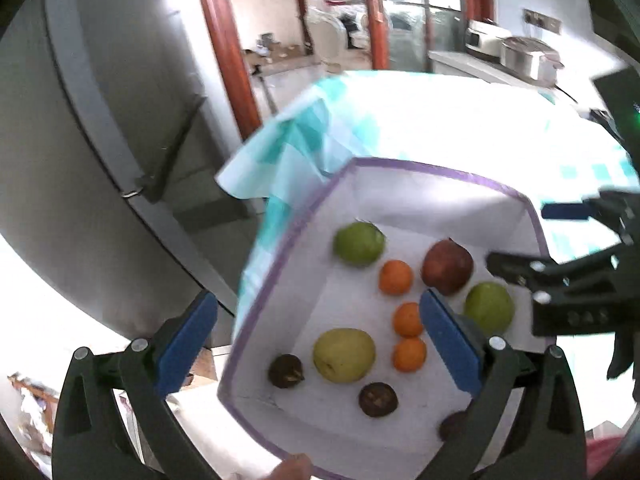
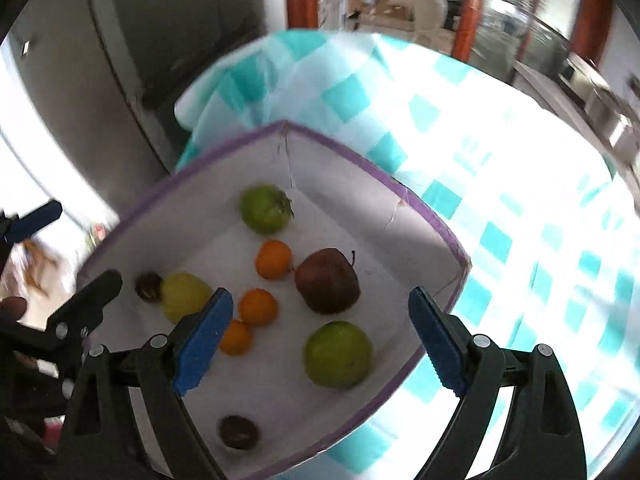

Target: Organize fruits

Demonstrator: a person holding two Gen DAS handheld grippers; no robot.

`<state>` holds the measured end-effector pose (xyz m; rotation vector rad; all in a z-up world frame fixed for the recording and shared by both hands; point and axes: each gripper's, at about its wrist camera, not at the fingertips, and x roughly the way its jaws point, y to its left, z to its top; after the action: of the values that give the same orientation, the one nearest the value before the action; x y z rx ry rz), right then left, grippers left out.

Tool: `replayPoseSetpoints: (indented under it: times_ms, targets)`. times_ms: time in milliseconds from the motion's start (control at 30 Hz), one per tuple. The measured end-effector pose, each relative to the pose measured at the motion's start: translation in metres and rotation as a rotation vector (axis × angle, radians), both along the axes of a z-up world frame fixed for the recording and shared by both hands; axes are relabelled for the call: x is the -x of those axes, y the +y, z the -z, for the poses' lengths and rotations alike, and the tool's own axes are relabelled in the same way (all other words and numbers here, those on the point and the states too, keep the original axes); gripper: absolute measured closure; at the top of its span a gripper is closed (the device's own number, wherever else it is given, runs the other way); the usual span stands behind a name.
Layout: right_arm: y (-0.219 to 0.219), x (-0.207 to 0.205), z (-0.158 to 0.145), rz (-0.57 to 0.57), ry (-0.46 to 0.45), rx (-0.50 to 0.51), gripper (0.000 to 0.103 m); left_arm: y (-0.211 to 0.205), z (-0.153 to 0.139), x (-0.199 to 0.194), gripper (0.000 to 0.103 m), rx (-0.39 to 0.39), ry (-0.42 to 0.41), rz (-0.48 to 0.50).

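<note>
Both the left gripper (image 1: 316, 340) and right gripper (image 2: 320, 340) are hanging wide apart, holding nothing. Fruit's sitting mid-frame in the white bin (image 2: 192, 208); round oranges (image 2: 258, 306) are probably rolling if nudged.

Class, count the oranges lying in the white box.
3. One beside the red apple, one mid-box, one partly behind the right gripper's finger. Others may be hidden.

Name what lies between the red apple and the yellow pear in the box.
Two oranges lie between the red apple and the yellow pear, shown in the right wrist view.
</note>
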<state>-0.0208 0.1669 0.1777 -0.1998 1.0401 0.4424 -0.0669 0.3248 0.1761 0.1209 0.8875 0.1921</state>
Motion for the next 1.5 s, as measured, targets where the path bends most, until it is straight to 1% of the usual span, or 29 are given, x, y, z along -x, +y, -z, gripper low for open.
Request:
replayPoseSetpoints:
  times_ms: [33, 67, 100, 167, 267, 367, 500, 800, 1100, 1500]
  targets:
    - [0.001, 0.003, 0.003, 0.014, 0.017, -0.021, 0.016, 0.004, -0.002, -0.002, 0.002, 0.007, 0.019, -0.008]
    - [0.001, 0.006, 0.008, 0.029, 0.048, -0.036, 0.016, 0.008, 0.010, -0.006, 0.002, 0.028, 0.073, -0.020]
    - [0.005, 0.006, 0.011, 0.039, 0.059, -0.028, 0.016, 0.010, 0.016, -0.007, 0.002, 0.043, 0.116, -0.027]
    - [0.013, 0.009, 0.027, 0.054, 0.083, 0.007, 0.016, 0.013, 0.033, -0.005, 0.002, 0.065, 0.190, -0.034]
    - [0.015, 0.021, 0.036, 0.058, 0.100, 0.019, 0.016, 0.016, 0.053, -0.005, 0.002, 0.118, 0.244, -0.003]
    - [0.021, 0.021, 0.040, 0.055, 0.106, 0.040, 0.016, 0.014, 0.065, -0.005, 0.002, 0.122, 0.278, 0.022]
    - [0.031, 0.016, 0.049, 0.049, 0.121, 0.062, 0.016, 0.010, 0.072, -0.002, 0.002, 0.110, 0.289, 0.043]
    - [0.041, 0.010, 0.059, 0.032, 0.151, 0.079, 0.016, 0.018, 0.083, -0.004, 0.002, 0.126, 0.319, 0.023]
    - [0.045, 0.004, 0.069, 0.023, 0.183, 0.088, 0.016, 0.014, 0.087, -0.006, 0.002, 0.114, 0.327, 0.042]
    - [0.040, 0.002, 0.074, 0.035, 0.204, 0.087, 0.016, 0.012, 0.088, -0.006, 0.002, 0.118, 0.335, 0.036]
